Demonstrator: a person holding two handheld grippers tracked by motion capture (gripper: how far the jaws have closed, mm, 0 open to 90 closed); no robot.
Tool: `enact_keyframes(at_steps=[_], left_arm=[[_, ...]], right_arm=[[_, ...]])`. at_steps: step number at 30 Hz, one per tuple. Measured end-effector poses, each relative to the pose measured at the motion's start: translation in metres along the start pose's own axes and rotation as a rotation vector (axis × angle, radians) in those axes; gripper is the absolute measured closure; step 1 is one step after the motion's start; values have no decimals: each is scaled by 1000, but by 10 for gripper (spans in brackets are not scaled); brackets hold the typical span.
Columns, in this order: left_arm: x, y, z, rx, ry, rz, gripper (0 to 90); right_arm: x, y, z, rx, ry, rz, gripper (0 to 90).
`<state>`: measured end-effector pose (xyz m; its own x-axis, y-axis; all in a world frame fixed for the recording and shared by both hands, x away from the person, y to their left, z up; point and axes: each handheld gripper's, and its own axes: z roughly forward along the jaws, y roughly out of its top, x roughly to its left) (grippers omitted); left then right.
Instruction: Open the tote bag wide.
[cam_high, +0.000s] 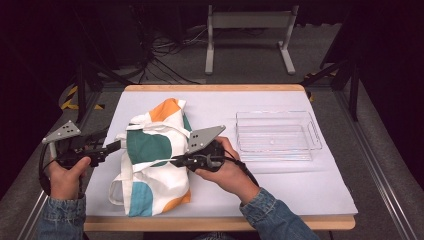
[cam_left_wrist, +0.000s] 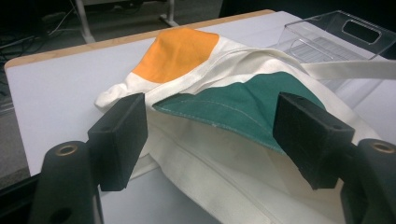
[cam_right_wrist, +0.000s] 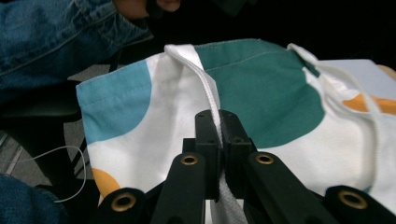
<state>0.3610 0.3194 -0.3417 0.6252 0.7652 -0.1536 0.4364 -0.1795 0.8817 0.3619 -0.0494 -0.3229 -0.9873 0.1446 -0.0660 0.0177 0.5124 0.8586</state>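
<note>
Tote bag (cam_high: 155, 160) matt woven cloth; tray (cam_high: 276, 135) clear glossy plastic; table (cam_high: 215, 88) edge wood.

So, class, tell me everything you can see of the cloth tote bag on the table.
The tote bag is white cloth with orange, green and blue round patches and white strap handles. It lies crumpled on the white table cover, left of a clear plastic tray. The right gripper pinches one handle; the left gripper stands open around its edge.

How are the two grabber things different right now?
The right gripper is shut on the bag's white strap; the left gripper is open, its jaws wide apart. The right one is over the bag; the left one sits at the bag's edge. Both have black jaws.
</note>
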Motion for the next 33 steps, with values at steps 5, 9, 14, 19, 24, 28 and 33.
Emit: enact_keyframes(at_steps=[5,9,14,19,24,28,33], left_arm=[[0,0,0,3,0,1,271],[0,0,0,2,-2,-1,271],[0,0,0,3,-3,0,271],[1,-1,0,4,-8,-2,273],[1,0,1,6,-9,2,274],[0,-1,1,7,-9,-2,275],[0,-1,2,13,-9,0,275]], right_arm=[[-4,2,-17,-34,-31,13,872],[-7,1,-29,-54,-56,27,872],[-11,-4,-48,-83,-97,51,872],[-15,-13,-68,-108,-141,84,872],[-19,-23,-84,-114,-178,113,872],[-20,-32,-95,-118,-200,135,871],[-22,-44,-105,-110,-224,164,872]])
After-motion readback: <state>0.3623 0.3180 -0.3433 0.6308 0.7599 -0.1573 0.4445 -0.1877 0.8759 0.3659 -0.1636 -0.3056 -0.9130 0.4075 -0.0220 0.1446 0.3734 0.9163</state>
